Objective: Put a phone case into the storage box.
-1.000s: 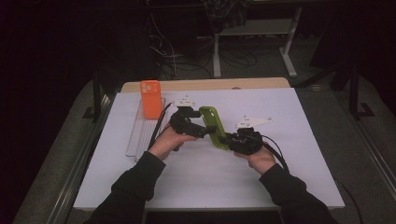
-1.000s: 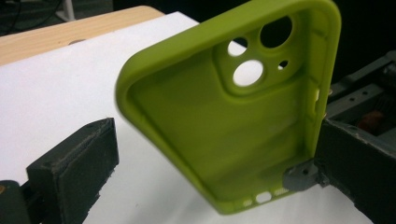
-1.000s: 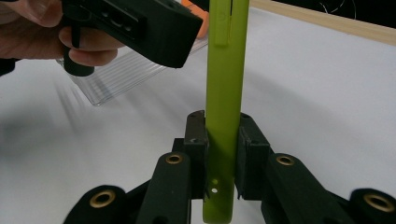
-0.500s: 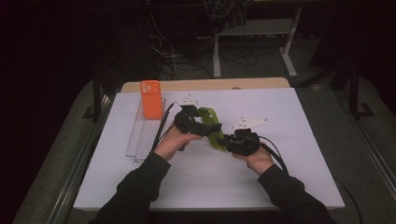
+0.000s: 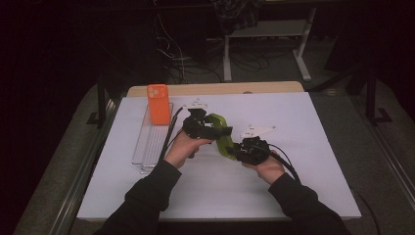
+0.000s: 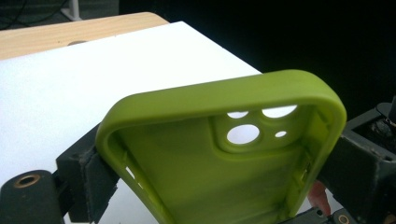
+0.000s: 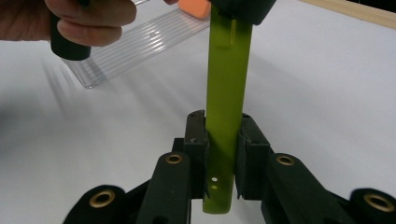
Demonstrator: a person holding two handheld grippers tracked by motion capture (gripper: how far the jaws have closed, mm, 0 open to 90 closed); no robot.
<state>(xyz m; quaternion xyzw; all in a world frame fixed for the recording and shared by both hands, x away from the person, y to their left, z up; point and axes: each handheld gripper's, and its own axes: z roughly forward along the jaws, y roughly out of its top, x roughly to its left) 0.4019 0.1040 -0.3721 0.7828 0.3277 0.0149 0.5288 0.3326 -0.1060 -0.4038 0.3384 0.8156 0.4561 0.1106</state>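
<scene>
A lime green phone case [image 5: 221, 133] is held above the white mat between both grippers. My left gripper [image 5: 201, 127] is shut across its camera-hole end. In the left gripper view the jaws [image 6: 224, 177] press on the two long sides of the case [image 6: 219, 163], whose hollow inside faces the camera. My right gripper [image 5: 246, 149] is shut on the other end. In the right gripper view the case [image 7: 228, 79] stands edge-on, clamped between the black pads [image 7: 223, 156], with the left gripper [image 7: 238, 7] on its far end.
An orange phone case [image 5: 158, 104] stands upright at the far end of a clear ribbed tray [image 5: 149, 147] on the left of the white mat [image 5: 303, 122]. A strip of wooden tabletop [image 5: 215, 89] lies behind. Cables trail from both grippers.
The two hands have drawn slightly closer together and the green case has tipped a little. Both grippers have kept their hold on it.
</scene>
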